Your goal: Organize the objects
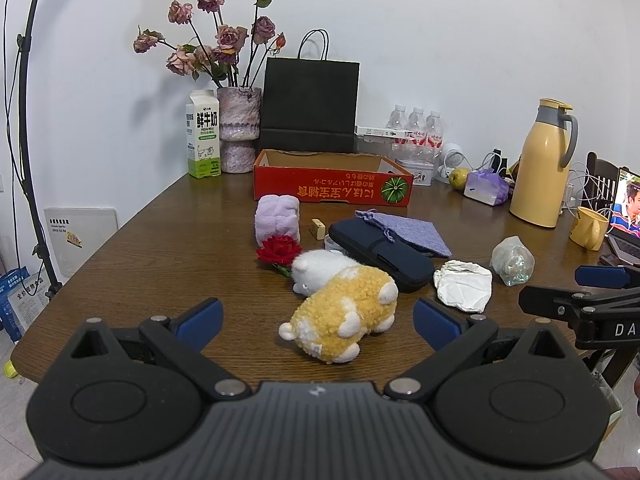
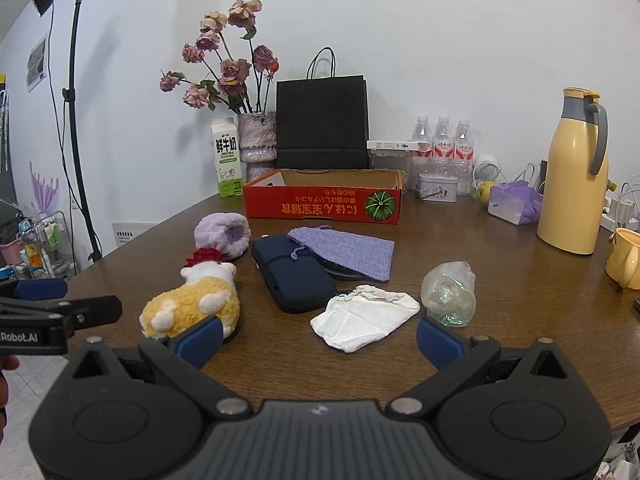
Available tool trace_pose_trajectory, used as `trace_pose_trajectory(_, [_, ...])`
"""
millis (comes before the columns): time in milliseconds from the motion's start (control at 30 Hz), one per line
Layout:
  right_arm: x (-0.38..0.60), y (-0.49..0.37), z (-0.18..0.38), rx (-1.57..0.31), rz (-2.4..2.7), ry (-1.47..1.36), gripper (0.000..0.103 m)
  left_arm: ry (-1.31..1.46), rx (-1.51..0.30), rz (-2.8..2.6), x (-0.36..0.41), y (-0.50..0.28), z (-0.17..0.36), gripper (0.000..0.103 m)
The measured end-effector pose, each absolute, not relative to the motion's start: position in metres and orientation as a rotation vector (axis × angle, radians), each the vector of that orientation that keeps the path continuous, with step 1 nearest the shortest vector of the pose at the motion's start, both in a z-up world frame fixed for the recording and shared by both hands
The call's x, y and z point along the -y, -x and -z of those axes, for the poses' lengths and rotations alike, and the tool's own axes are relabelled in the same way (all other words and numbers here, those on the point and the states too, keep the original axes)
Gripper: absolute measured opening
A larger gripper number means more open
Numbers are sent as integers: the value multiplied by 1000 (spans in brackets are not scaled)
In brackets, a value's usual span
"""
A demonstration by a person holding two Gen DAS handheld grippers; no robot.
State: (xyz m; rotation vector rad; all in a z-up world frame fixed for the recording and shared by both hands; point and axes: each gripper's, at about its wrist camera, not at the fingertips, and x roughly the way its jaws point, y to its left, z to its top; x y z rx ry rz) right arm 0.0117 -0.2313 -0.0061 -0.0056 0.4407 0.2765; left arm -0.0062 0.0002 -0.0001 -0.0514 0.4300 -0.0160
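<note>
My left gripper [image 1: 318, 322] is open and empty, with a yellow and white plush toy [image 1: 344, 316] lying on the table between and just beyond its fingers. My right gripper [image 2: 318, 338] is open and empty, just short of a crumpled white pouch [image 2: 362, 316]. Loose on the wooden table [image 1: 160, 248] lie a red fabric rose [image 1: 280, 250], a lilac plush roll [image 1: 277, 220], a navy zip case [image 1: 380, 250], a purple knit pouch [image 1: 408, 228], a small tan block [image 1: 318, 227] and a clear plastic bag [image 2: 450, 294]. An open red cardboard box [image 1: 332, 188] stands behind them.
Along the back wall stand a milk carton [image 1: 204, 140], a vase of dried roses [image 1: 238, 136], a black paper bag [image 1: 310, 106] and water bottles [image 1: 416, 128]. A yellow thermos [image 1: 544, 164], a yellow mug [image 1: 588, 227] and a laptop [image 1: 626, 216] are at the right.
</note>
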Motion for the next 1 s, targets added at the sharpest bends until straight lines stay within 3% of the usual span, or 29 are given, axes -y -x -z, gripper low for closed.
trace_pose_trajectory(1000, [238, -28, 17, -481, -261, 24, 103, 46, -457, 44, 5, -11, 12, 103])
